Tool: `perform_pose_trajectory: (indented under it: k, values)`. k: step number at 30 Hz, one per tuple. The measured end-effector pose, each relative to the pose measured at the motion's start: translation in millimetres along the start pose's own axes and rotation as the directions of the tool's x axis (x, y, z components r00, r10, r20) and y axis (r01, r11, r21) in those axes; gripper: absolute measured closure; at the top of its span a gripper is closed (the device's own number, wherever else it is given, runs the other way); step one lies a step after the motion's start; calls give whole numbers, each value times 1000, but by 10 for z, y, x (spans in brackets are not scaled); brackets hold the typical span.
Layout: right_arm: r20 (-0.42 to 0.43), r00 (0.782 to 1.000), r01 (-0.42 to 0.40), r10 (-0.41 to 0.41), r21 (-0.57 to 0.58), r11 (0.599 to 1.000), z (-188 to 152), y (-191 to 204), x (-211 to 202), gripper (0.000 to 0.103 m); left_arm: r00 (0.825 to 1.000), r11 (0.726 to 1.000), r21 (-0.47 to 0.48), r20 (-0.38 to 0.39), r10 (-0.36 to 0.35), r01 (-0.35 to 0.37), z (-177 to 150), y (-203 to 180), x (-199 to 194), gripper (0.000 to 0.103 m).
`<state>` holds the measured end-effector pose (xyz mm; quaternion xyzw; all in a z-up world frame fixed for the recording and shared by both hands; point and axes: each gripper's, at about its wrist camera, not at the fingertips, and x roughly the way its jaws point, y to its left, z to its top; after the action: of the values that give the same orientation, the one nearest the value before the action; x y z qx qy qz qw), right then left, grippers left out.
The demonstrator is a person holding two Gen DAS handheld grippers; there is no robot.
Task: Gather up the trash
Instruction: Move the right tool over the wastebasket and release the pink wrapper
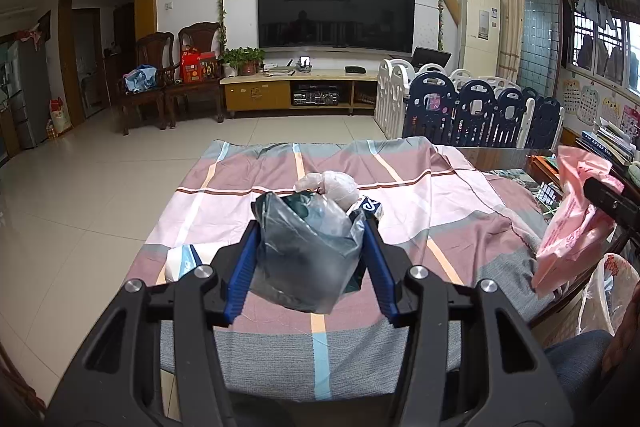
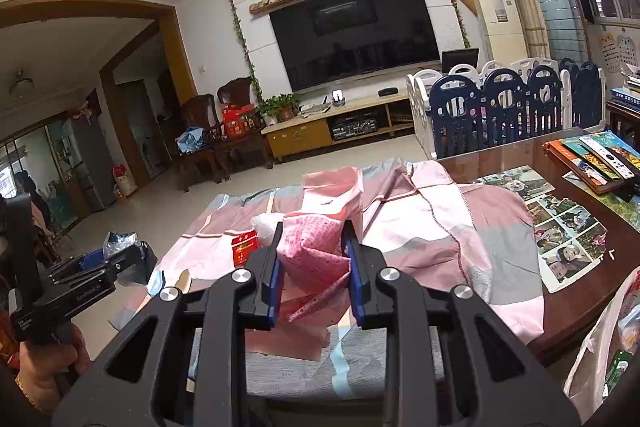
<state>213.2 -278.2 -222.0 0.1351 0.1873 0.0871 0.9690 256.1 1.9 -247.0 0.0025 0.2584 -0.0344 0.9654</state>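
My left gripper (image 1: 310, 223) is shut on a grey see-through plastic bag (image 1: 304, 255) stuffed with rubbish, held just above the checked cloth (image 1: 400, 195) on the table. Behind it lie a crumpled white plastic wad (image 1: 332, 187) and a blue-and-white wrapper (image 1: 370, 207). Another blue-and-white packet (image 1: 184, 261) lies to the left. My right gripper (image 2: 312, 231) is shut on a pink plastic bag (image 2: 316, 255), also seen at the right of the left wrist view as a pink bag (image 1: 572, 227). A red cigarette pack (image 2: 245, 247) and the white wad (image 2: 266, 223) lie just left of it.
An open white plastic bag (image 2: 600, 347) hangs at the table's right front corner. Photos (image 2: 560, 227) and books (image 2: 592, 159) cover the glass tabletop to the right. A playpen fence (image 1: 472, 107) stands beyond the table. A hand (image 2: 44, 367) holds the left gripper (image 2: 120, 259).
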Motion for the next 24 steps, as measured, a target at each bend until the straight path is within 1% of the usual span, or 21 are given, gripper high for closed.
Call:
perform_pose_trajectory:
  k: [2, 3, 4, 6, 7, 8, 9, 10, 11, 12, 13, 15, 16, 17, 18, 19, 20, 21, 22, 23, 24]
  values:
    - [15, 1000, -3, 2, 27, 1000, 33, -74, -100, 76, 1000, 1000, 3, -3, -2, 2, -5, -11, 9, 51]
    - [23, 1000, 4, -5, 44, 999, 46, -126, -179, 76, 1000, 1000, 7, -5, -1, 1, -11, -18, 15, 51]
    - [49, 998, 27, -29, 44, 999, 85, -201, -331, 76, 1000, 1000, 10, -6, 0, 0, -16, -21, 22, 51]
    - [111, 988, 104, -104, 4, 995, 142, -334, -631, 76, 1000, 1000, 15, -5, -1, 1, -24, -27, 21, 51]
    - [142, 979, 151, -147, -20, 988, 168, -448, -810, 76, 1000, 1000, 17, -3, -1, 1, -23, -30, 20, 51]
    - [155, 970, 194, -186, -37, 980, 181, -572, -951, 76, 1000, 1000, 20, -3, -2, 2, -27, -32, 21, 51]
    - [164, 958, 243, -233, -41, 969, 179, -710, -1082, 76, 1000, 1000, 21, -4, -3, 3, -18, -35, 28, 51]
    - [175, 937, 313, -302, -37, 949, 155, -931, -1265, 76, 1000, 1000, 23, -5, -4, 4, -16, -43, 34, 51]
    - [178, 923, 353, -342, -31, 935, 124, -1074, -1364, 76, 1000, 1000, 25, -6, -4, 4, -15, -51, 38, 51]
    - [176, 903, 401, -391, -21, 916, 77, -1252, -1479, 75, 1000, 1000, 30, -7, -4, 4, -5, -66, 50, 51]
    - [161, 877, 460, -453, -6, 888, 3, -1476, -1601, 75, 1000, 999, 36, -3, -2, 2, -6, -92, 49, 51]
    - [123, 835, 538, -537, 21, 842, -138, -1811, -1745, 74, 1000, 998, 70, 2, -1, 1, -3, -196, 60, 51]
    - [96, 809, 579, -580, 42, 814, -251, -2010, -1824, 69, 1000, 995, 94, -7, -21, 22, -3, -292, 81, 51]
    - [73, 793, 603, -605, 56, 796, -336, -2152, -1865, 54, 999, 993, 103, -17, -48, 50, -5, -384, 100, 51]
    - [19, 779, 624, -627, 68, 778, -452, -2334, -1886, 44, 994, 988, 116, -39, -98, 102, -17, -546, 112, 51]
    - [-19, 771, 636, -637, 78, 768, -513, -2442, -1883, 35, 991, 983, 127, -50, -126, 132, -22, -673, 112, 51]
    - [-62, 751, 660, -658, 111, 743, -602, -2572, -1943, 35, 984, 975, 144, -65, -163, 171, -29, -862, 103, 51]
    - [-67, 736, 675, -674, 155, 722, -647, -2622, -2042, 35, 973, 960, 161, -83, -217, 228, -30, -1128, 77, 51]
    - [-39, 726, 678, -687, 212, 704, -670, -2643, -2195, 34, 961, 946, 174, -94, -262, 275, -29, -1366, 43, 51]
    - [-10, 716, 677, -698, 254, 691, -690, -2626, -2327, 29, 944, 925, 190, -109, -312, 328, -30, -1633, -2, 51]
    - [20, 698, 680, -716, 295, 672, -689, -2613, -2462, 28, 913, 888, 217, -133, -385, 406, -27, -2027, -71, 51]
